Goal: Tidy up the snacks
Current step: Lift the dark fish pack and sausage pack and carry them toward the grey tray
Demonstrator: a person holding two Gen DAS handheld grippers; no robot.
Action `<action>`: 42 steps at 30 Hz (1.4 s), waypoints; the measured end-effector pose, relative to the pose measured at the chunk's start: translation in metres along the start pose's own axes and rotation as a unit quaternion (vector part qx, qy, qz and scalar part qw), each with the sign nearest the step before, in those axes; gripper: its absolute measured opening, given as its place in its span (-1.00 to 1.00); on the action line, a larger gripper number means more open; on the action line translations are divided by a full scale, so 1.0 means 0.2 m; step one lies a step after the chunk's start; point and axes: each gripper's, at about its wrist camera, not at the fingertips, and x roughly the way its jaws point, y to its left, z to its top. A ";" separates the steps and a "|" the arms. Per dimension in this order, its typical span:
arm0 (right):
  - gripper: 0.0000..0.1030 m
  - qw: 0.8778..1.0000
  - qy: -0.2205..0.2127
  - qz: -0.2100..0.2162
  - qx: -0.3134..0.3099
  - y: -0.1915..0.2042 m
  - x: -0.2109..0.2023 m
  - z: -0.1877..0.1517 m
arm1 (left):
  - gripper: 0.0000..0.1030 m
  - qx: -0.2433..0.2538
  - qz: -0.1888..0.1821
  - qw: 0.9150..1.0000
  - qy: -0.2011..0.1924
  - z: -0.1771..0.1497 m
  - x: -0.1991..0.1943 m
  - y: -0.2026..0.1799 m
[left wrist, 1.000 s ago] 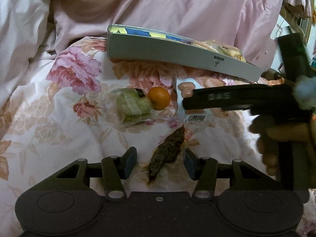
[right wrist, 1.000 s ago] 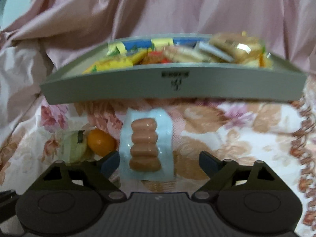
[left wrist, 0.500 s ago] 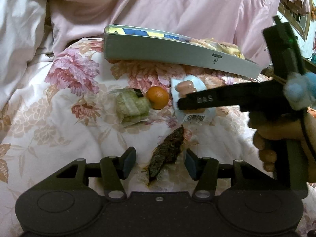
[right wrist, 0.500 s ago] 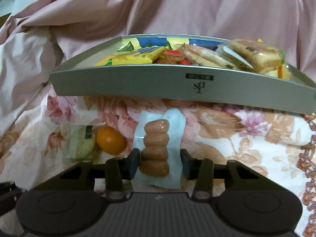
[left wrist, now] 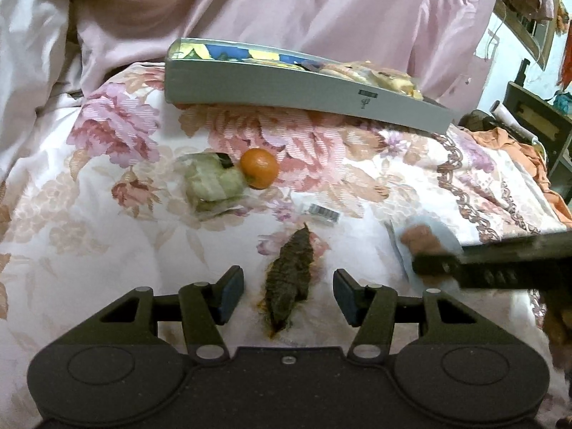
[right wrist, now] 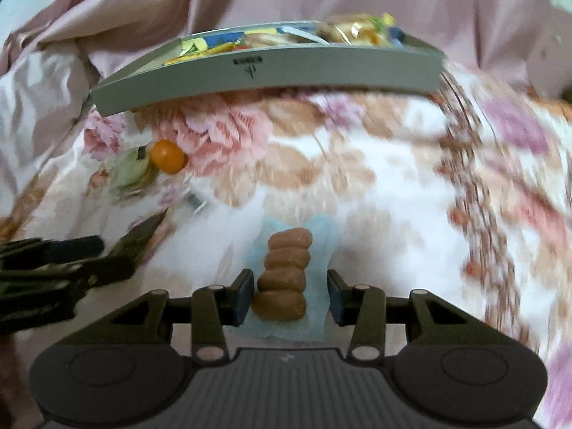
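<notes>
A dark green-brown snack packet [left wrist: 289, 279] lies on the floral bedspread, and my left gripper [left wrist: 287, 295] stands open around it, with a gap on each side. My right gripper [right wrist: 290, 296] is shut on a pale blue pack of small brown sausages [right wrist: 286, 271]. In the left wrist view that sausage pack [left wrist: 418, 239] sits blurred at the right, held off the cloth. The grey tray [left wrist: 286, 85], filled with wrapped snacks, rests at the back; in the right wrist view the tray [right wrist: 286, 75] is well ahead.
An orange fruit [left wrist: 259, 168] and a green wrapped snack [left wrist: 211, 178] lie together in front of the tray. A barcode label [left wrist: 321, 211] sits on the cloth. Pink bedding is bunched behind the tray. Furniture stands at the far right.
My right gripper closed on the sausage pack and carried it back from the tray, to the right of my left gripper. My left gripper has stayed open over the dark packet.
</notes>
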 end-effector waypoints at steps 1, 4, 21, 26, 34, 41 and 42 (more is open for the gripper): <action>-0.07 1.000 0.003 0.005 0.008 0.00 -0.02 -0.02 | 0.23 0.004 -0.003 1.000 0.001 0.00 0.00 -0.01; -0.06 1.000 -0.005 -0.002 -0.008 0.05 -0.04 -0.04 | 0.45 0.012 -0.010 1.000 0.002 0.00 0.01 -0.02; -0.08 0.996 -0.055 -0.011 -0.076 0.13 0.05 -0.02 | 0.43 0.096 0.036 0.995 0.019 0.04 0.15 -0.10; -0.13 0.993 -0.066 -0.005 -0.099 0.17 0.05 -0.03 | 0.23 0.112 0.049 0.992 0.017 0.04 0.15 -0.12; -0.23 0.975 -0.091 -0.054 -0.194 0.29 0.02 -0.06 | -0.07 0.140 0.058 0.988 0.019 0.02 0.12 -0.18; -0.42 0.962 -0.107 -0.063 -0.245 0.35 0.00 -0.09 | -0.07 0.122 0.050 0.991 0.023 0.02 0.11 -0.16; -0.45 0.962 -0.107 -0.057 -0.244 0.35 -0.01 -0.10 | -0.07 0.116 0.047 0.992 0.022 0.02 0.11 -0.15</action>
